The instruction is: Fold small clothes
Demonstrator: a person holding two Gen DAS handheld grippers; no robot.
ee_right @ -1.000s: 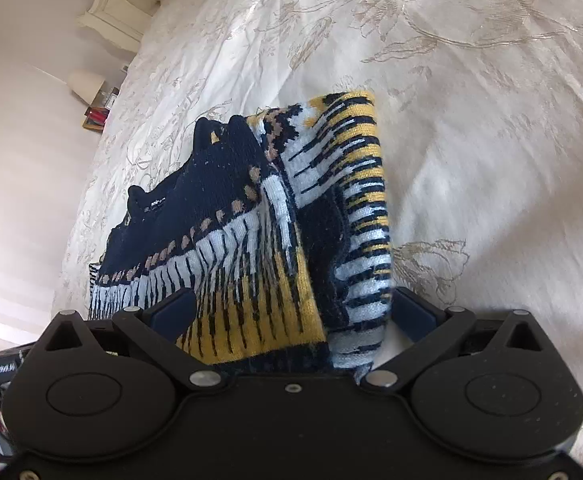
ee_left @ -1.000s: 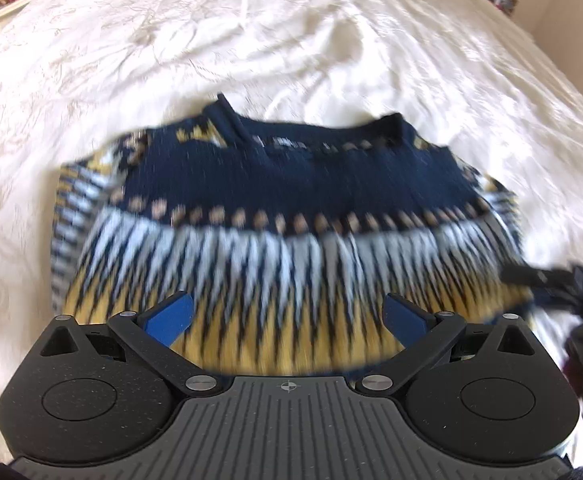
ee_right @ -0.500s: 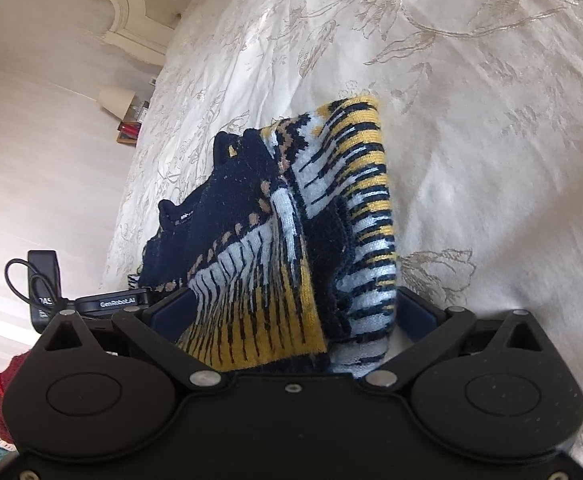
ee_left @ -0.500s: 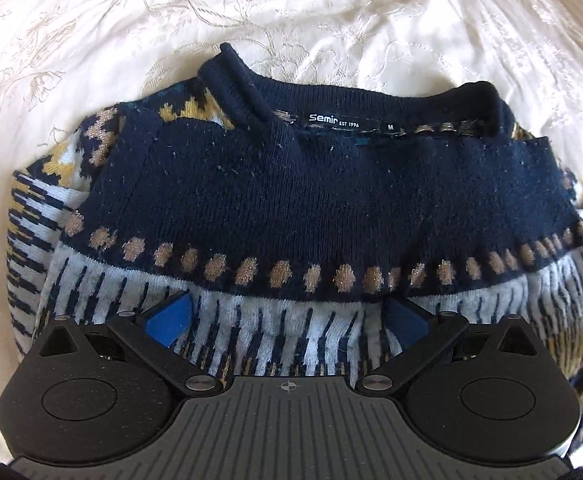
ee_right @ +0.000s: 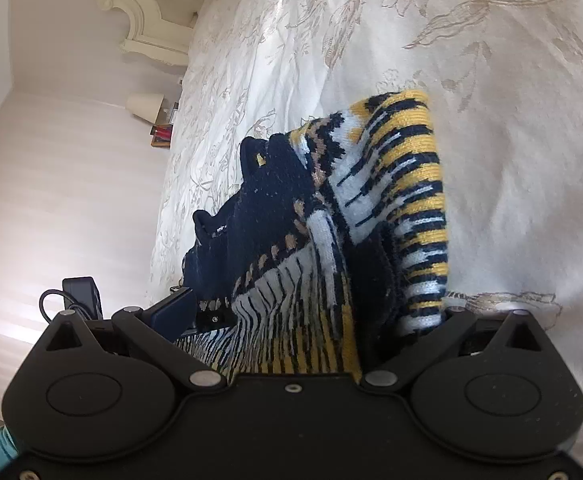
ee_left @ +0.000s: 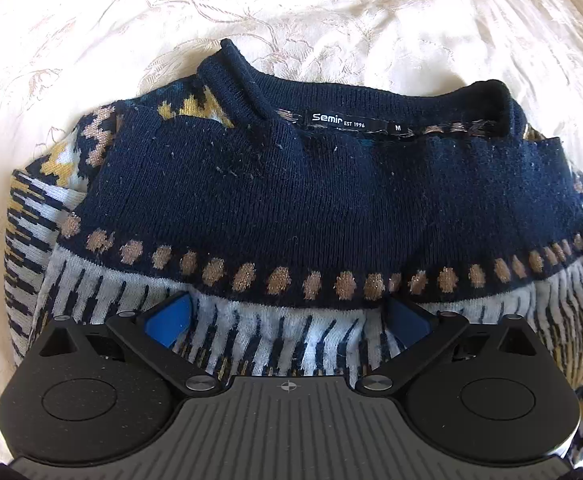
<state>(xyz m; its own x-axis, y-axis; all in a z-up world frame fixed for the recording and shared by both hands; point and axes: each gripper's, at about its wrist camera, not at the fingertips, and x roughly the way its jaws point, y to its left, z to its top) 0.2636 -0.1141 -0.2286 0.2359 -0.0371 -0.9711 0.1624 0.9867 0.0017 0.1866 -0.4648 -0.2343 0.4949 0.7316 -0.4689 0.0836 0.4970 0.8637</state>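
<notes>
A navy, white and yellow patterned knit sweater (ee_left: 311, 200) lies folded on the white bedspread (ee_left: 331, 12), collar and label at the far side. My left gripper (ee_left: 287, 320) is open, its blue pads (ee_left: 169, 320) wide apart just over the sweater's white striped band. In the right wrist view the sweater (ee_right: 371, 208) lies side-on. My right gripper (ee_right: 303, 320) is open, jaws wide on either side of its near edge, and the left gripper's dark finger shows at its left.
The embroidered bedspread (ee_right: 491, 80) spreads all round the sweater. A cream headboard (ee_right: 147, 12), a small lamp (ee_right: 143, 106) and a bedside stand lie far left in the right wrist view. A black box with a cable (ee_right: 79, 292) sits nearby.
My left gripper has moved forward and lower over the sweater, from its yellow hem to the white band, so the collar looks closer. My right gripper has tilted slightly; both stay open.
</notes>
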